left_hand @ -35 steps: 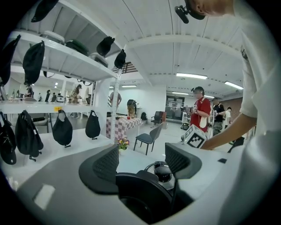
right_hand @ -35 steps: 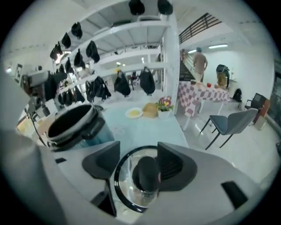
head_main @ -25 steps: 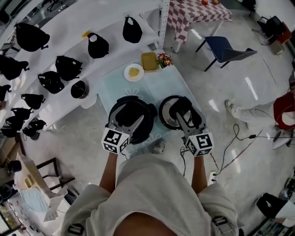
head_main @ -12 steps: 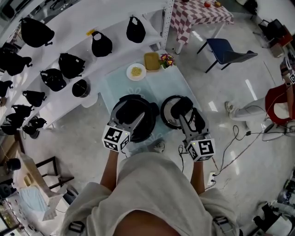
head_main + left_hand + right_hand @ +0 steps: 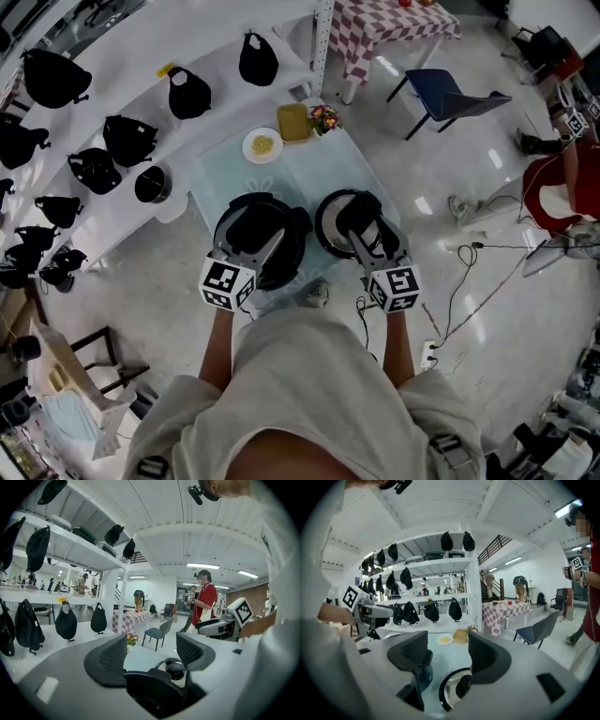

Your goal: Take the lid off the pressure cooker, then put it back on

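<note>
Lid point(image 5: 328, 225) is off, lying right of frame centre, just beside the open pressure cooker point(image 5: 255, 234). Right gripper point(image 5: 446, 656) over lid, jaws wide, just opening further, gripping nothing. Left gripper point(image 5: 151, 649) gapes empty over cooker. Refitting remains.

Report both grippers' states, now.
Left gripper: open, empty, over the cooker.
Right gripper: open, gripping nothing, over the lid.

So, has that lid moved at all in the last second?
No. The lid lies just as close to the right of the pressure cooker, on the same spot of the pale mat; only the camera has shifted.
</note>
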`<state>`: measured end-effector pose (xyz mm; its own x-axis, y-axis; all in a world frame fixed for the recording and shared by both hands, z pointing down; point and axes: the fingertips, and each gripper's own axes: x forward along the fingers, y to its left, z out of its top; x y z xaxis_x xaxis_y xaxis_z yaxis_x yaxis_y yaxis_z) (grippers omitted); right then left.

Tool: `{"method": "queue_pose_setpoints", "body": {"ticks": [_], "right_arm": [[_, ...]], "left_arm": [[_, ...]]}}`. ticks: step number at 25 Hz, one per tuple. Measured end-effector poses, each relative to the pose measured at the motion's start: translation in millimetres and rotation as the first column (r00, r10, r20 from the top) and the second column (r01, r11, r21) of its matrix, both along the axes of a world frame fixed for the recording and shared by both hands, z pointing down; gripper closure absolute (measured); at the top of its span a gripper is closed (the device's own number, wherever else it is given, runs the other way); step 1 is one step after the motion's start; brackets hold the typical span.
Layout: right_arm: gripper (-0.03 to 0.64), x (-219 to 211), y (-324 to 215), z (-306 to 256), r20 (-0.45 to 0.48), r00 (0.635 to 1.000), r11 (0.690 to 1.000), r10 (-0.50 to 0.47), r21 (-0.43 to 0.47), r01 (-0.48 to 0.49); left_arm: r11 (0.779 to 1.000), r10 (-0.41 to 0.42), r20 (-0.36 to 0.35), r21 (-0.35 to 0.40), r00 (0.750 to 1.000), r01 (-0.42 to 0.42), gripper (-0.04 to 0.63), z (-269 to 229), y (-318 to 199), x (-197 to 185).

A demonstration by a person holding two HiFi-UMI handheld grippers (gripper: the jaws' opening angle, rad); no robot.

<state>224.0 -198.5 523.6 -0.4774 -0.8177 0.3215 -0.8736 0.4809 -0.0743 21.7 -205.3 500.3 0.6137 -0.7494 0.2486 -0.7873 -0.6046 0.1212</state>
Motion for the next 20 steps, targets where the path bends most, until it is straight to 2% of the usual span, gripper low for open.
{"method": "queue_pose_setpoints", "body": {"ticks": [5, 10, 13, 20], "right_arm": [[0.341, 9, -13, 60, -0.061, 0.998, 0.990, -0.032, -0.136, 0.024], [0.330, 17, -29, 124, -0.128, 0.988, 0.956, -0.089, -0.290, 0.049], [0.326, 20, -37, 164, -0.184, 0.970, 0.917, -0.157, -0.392, 0.074], [0.318, 22, -48, 239, -0.307, 0.890, 0.789, -0.337, -0.608, 0.089]], "left_arm": [[1.000, 0.003, -0.002, -0.019, 1.000, -0.003, 0.270, 6, 3, 5], [1.000, -0.011, 0.002, -0.020, 1.000, 0.011, 0.270, 7, 1, 3], [0.999, -0.034, 0.010, -0.017, 0.999, 0.035, 0.270, 5, -1, -4], [0.995, -0.100, 0.051, -0.023, 0.994, 0.101, 0.270, 6, 3, -26]]}}
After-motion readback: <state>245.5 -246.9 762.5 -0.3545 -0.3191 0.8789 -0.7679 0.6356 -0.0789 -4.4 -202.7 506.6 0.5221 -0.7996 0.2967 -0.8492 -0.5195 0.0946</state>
